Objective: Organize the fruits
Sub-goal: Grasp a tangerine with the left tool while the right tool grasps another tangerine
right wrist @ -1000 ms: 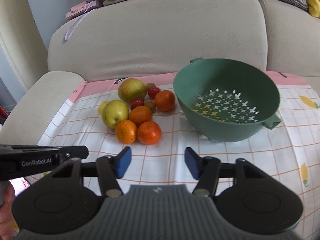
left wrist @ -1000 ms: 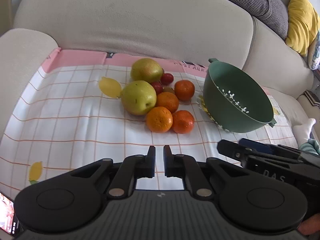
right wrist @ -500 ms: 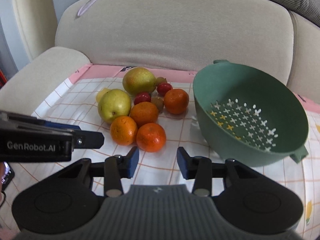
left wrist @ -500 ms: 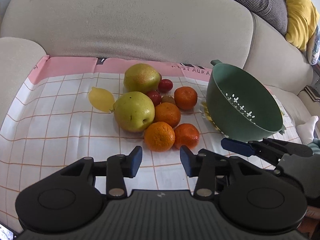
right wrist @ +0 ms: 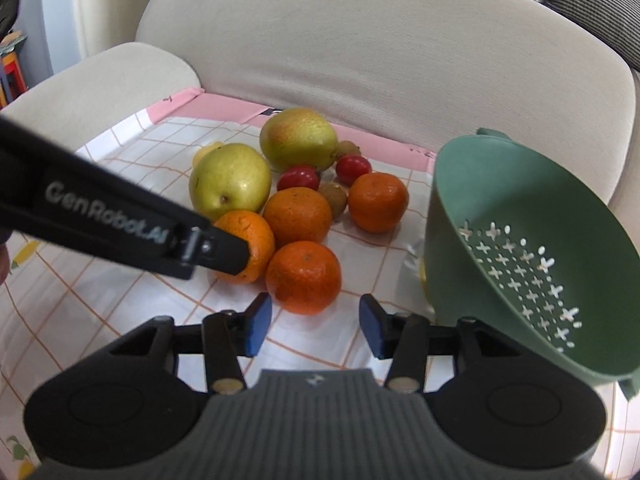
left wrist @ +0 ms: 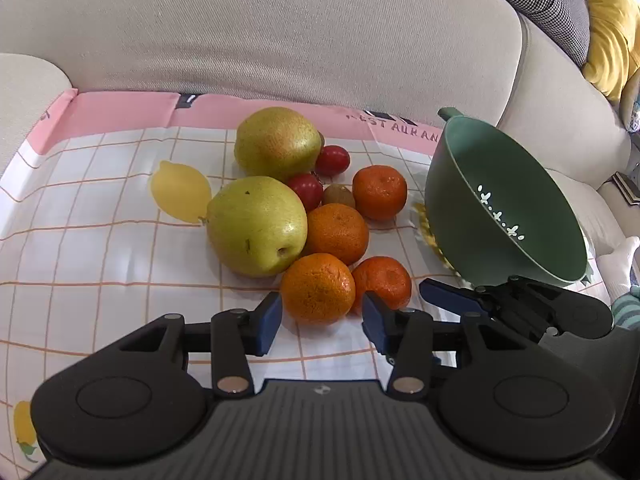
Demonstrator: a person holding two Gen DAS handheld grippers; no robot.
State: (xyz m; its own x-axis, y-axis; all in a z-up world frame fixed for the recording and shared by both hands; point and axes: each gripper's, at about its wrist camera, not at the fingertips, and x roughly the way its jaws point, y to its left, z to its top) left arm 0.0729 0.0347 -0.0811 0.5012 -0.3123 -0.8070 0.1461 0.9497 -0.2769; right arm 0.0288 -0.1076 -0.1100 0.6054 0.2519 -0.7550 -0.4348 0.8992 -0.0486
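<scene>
A pile of fruit lies on a checked cloth [left wrist: 80, 248]: two green-yellow pears [left wrist: 256, 226] [left wrist: 276, 142], several oranges, two small red fruits [left wrist: 332, 160] and a brown kiwi [left wrist: 338, 196]. My left gripper [left wrist: 322, 322] is open, its pads either side of the nearest orange [left wrist: 318, 288]. My right gripper [right wrist: 314, 322] is open just in front of another orange [right wrist: 304, 276]. A green colander [left wrist: 504, 204] stands tilted to the right, empty; it also shows in the right wrist view [right wrist: 532, 248].
The cloth lies on a beige sofa seat with the backrest [left wrist: 280, 32] close behind the fruit. The left gripper's arm [right wrist: 120, 220] crosses the right wrist view from the left. A yellow cushion [left wrist: 612, 28] sits at the far right.
Both grippers have moved forward toward the fruit pile. The left gripper opened from shut, widened further, and now brackets the nearest orange. The right gripper closed in on its orange.
</scene>
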